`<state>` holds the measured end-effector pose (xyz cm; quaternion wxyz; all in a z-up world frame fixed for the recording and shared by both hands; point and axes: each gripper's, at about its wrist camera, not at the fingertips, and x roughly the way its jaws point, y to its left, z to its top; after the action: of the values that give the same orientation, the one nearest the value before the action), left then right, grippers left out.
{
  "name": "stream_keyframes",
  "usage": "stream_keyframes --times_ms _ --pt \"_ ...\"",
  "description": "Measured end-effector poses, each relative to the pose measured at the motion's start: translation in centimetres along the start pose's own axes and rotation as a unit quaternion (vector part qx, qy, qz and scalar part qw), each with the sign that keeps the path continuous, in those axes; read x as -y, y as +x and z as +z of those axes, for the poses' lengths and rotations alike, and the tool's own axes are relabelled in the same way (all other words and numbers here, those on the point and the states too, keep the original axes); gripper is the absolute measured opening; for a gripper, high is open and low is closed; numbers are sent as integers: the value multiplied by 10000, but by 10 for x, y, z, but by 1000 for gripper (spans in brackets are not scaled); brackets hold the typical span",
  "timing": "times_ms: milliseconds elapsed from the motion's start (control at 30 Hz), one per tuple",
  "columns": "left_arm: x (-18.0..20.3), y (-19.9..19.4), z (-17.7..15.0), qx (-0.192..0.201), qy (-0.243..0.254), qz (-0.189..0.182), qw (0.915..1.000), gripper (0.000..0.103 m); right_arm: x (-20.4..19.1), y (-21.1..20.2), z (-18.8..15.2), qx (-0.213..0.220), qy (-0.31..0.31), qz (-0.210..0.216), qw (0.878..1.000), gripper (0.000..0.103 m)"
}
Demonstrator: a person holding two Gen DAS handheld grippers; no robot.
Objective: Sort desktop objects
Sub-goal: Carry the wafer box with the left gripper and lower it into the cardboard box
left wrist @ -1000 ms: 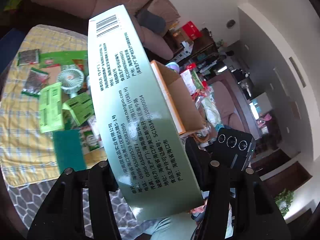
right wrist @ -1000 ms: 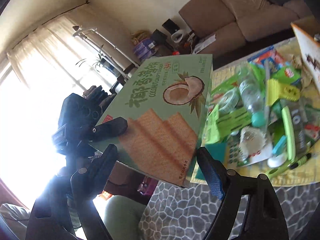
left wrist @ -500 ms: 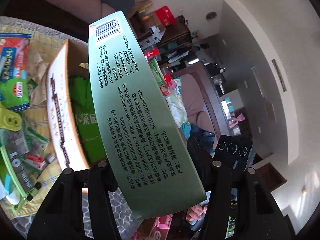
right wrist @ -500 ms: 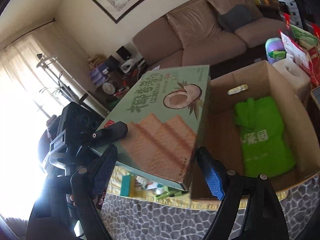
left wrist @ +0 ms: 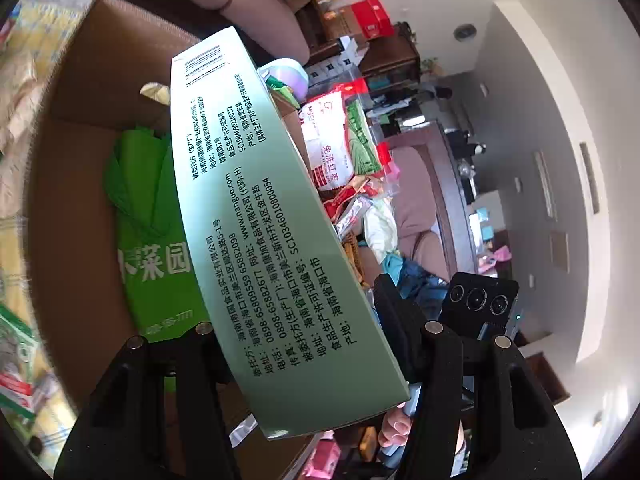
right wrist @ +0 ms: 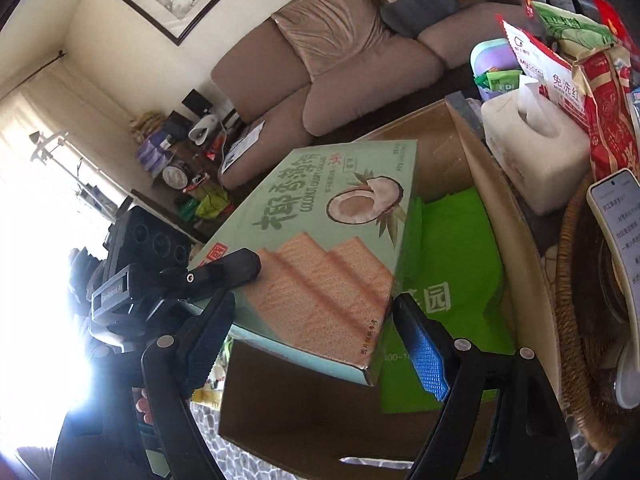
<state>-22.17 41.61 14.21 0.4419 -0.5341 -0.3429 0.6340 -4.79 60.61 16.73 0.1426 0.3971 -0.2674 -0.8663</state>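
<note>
Nearest the lens in the left wrist view, the left gripper (left wrist: 316, 344) has its two black fingers clamped on the near end of the cracker box (left wrist: 256, 240), whose pale green printed side runs forward and upward from between them. In the right wrist view the right gripper (right wrist: 316, 336) stands with its fingers spread to either side of the same cracker box (right wrist: 320, 264), the blue pad on the right-hand finger (right wrist: 426, 360) just clear of the box corner; whether the left-hand pad touches the box edge cannot be told from this angle, so the right gripper reads as released rather than gripping. The box hangs tilted in the air, ahead of both pairs of fingers and above the open cardboard carton (right wrist: 496, 216). Below and beyond the fingertips, a folded green bag (right wrist: 456, 272) lies on the carton floor. Farther out, past the carton's right-hand wall, stand a tissue box (right wrist: 532, 148) and snack packets (right wrist: 608, 120). The step in hand appears to be stowing the cracker box; the next move calls for lowering it flat beside or onto the green bag, clear of the carton walls, before the left fingers part.
</note>
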Motion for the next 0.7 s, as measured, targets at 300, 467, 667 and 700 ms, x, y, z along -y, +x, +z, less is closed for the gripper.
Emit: stream_keyframes --times_ms 300,467,667,700 --pt "-36 55 1 426 -1209 -20 9917 54 10 0 10 -112 -284 -801 9963 81" --pt "-66 77 -8 455 -1723 17 9840 54 21 -4 2 -53 -211 -829 9963 80" --pt "-92 107 -19 -176 -2041 431 9778 54 33 -12 -12 -81 -132 -946 9954 80" --pt "-93 113 -19 -374 -2037 663 9761 56 34 -13 -13 -74 -117 -947 9954 80"
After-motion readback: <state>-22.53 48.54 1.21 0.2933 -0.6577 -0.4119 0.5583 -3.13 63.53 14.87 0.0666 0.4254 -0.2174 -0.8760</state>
